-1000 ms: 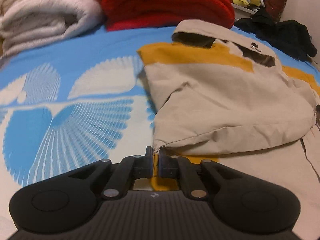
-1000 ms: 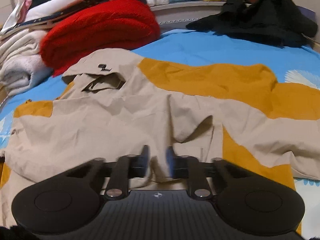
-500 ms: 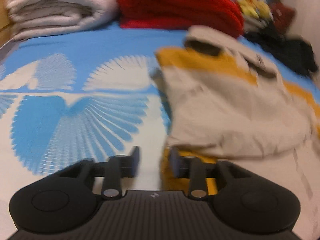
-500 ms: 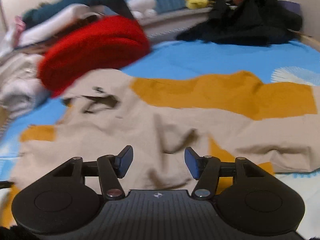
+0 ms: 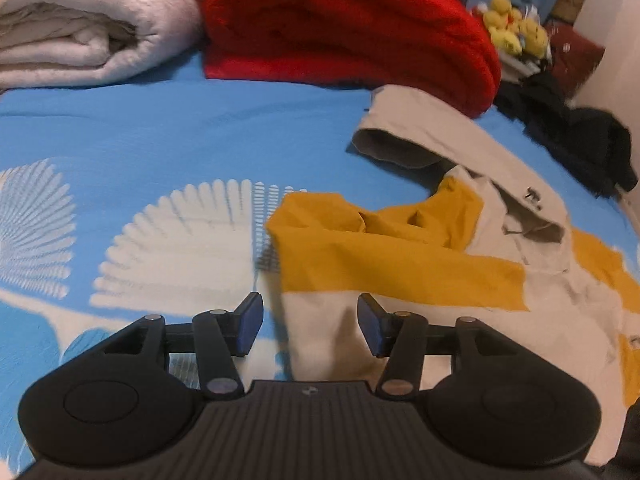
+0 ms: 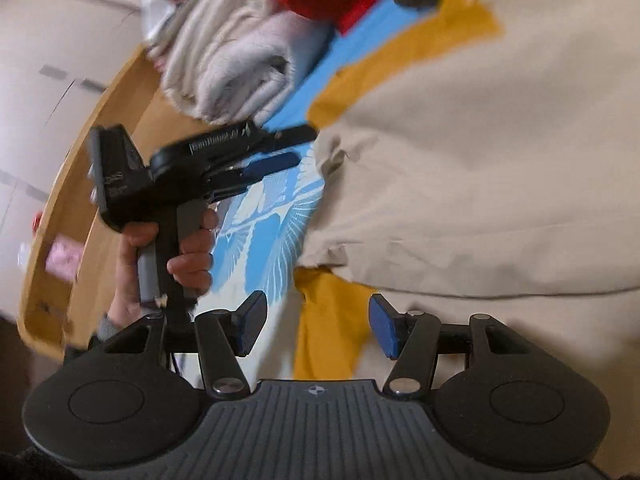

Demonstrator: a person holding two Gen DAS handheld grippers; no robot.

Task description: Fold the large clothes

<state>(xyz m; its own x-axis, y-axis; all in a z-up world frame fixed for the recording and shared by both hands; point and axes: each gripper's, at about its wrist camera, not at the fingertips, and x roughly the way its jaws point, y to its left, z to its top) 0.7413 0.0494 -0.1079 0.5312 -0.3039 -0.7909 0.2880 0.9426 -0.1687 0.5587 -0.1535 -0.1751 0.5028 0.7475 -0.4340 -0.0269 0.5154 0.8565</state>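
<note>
Both my grippers, left gripper [image 5: 310, 326] opening and right gripper [image 6: 316, 326] apart, empty over the jacket [image 5: 400, 264]; next fold needs a fresh edge grab.

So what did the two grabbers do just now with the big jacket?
Both let go. The left gripper, shut on the jacket edge before, is opening, cloth loose between its jaws. The right gripper now stands open and has swung left. The red blanket stayed put.

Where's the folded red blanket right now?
Left wrist view, top centre: the red blanket lies on the blue bedsheet, between the cream blanket and the beige jacket.
</note>
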